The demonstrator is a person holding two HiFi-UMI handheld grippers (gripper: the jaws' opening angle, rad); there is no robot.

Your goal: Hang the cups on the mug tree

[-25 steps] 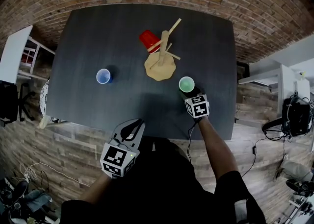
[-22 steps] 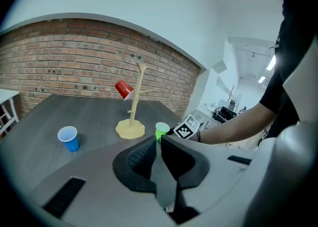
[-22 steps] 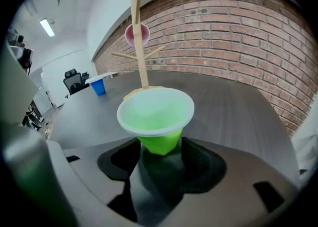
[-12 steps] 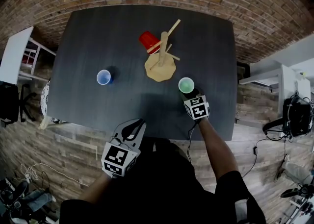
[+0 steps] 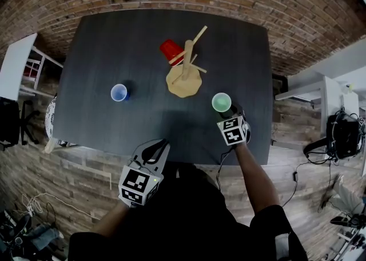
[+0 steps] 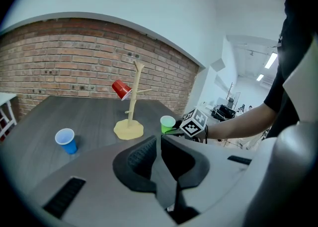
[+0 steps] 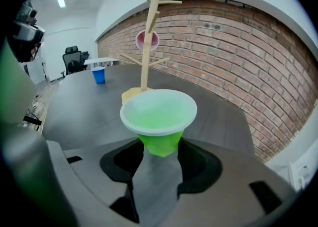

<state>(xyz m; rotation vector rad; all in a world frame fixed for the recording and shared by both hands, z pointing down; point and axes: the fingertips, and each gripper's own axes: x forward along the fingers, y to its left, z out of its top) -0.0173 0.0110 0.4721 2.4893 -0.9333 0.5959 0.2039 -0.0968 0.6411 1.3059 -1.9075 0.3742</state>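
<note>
A green cup (image 7: 159, 121) stands upright between the jaws of my right gripper (image 7: 160, 152), which have just been closing and now grip its lower part. In the head view this green cup (image 5: 221, 102) is right of the wooden mug tree (image 5: 184, 80), with the right gripper (image 5: 225, 111) just behind it. A red cup (image 5: 170, 48) hangs on a left peg of the tree. A blue cup (image 5: 119, 92) stands upright on the table's left half. My left gripper (image 5: 155, 148) hovers shut and empty at the near table edge, its jaws together (image 6: 159, 140).
The dark table (image 5: 103, 43) reaches to brick paving on all sides. A white desk (image 5: 17, 60) and a black chair (image 5: 8, 120) stand left of it. More furniture and cables (image 5: 343, 134) lie to the right.
The right gripper has closed on the green cup and carried it slightly up and to the right, away from the mug tree's base. The left gripper stayed where it was.
</note>
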